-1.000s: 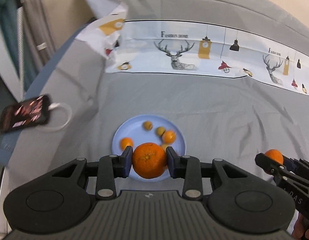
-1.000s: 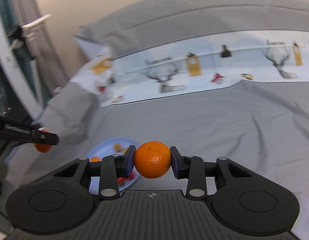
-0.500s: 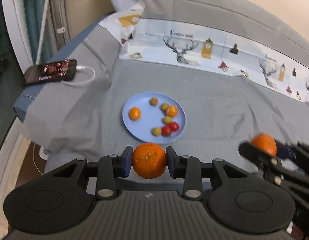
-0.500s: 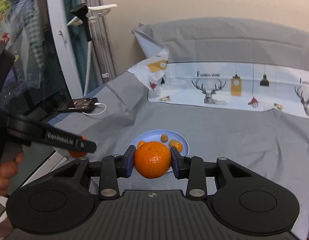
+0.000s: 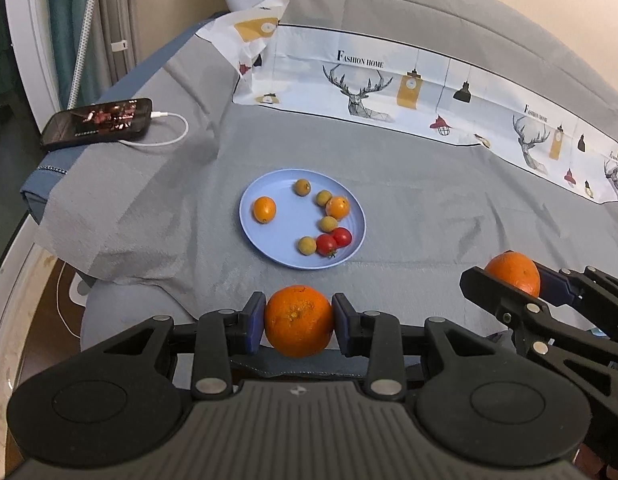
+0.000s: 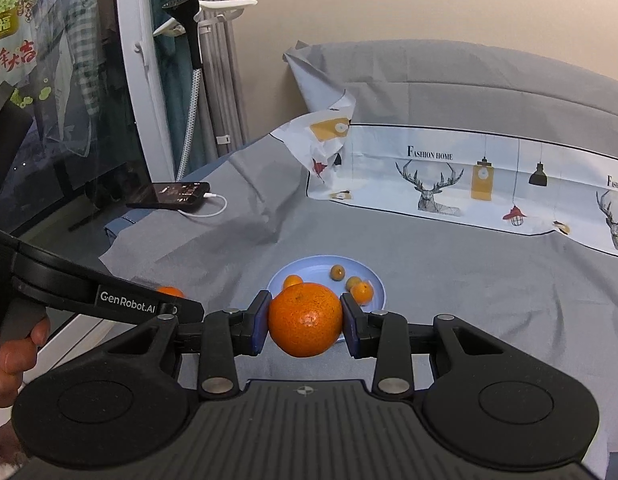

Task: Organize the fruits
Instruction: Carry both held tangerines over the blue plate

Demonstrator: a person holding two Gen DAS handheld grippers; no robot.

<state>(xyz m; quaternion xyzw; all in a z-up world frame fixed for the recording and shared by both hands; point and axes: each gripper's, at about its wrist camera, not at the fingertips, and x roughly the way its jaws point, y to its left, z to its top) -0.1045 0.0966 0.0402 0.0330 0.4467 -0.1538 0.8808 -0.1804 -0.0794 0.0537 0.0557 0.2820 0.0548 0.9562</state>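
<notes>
My left gripper [image 5: 297, 322] is shut on an orange [image 5: 297, 320], held over the near edge of the grey bed sheet, short of the blue plate [image 5: 269, 240]. The plate carries two small oranges [image 5: 264, 209], several yellow-green fruits [image 5: 301, 187] and two red cherry tomatoes [image 5: 334, 240]. My right gripper [image 6: 305, 322] is shut on a second orange [image 6: 305, 320], with the plate [image 6: 373, 280] just beyond it. The left wrist view shows the right gripper [image 5: 513, 276] at right with its orange [image 5: 513, 274]. The left gripper [image 6: 169, 300] with its orange [image 6: 169, 292] appears at left in the right wrist view.
A phone [image 5: 97, 122] on a white charging cable [image 5: 169, 136] lies at the bed's left edge. A printed white cloth [image 5: 409, 92] runs across the back of the bed, before grey pillows. A window [image 6: 61, 120] and a stand [image 6: 193, 60] are at left. A person's hand [image 6: 13, 356] grips the left handle.
Both grippers have pulled back from the plate, each still holding its orange; the plate now lies farther ahead and fully in view. The right gripper has also rolled to level.
</notes>
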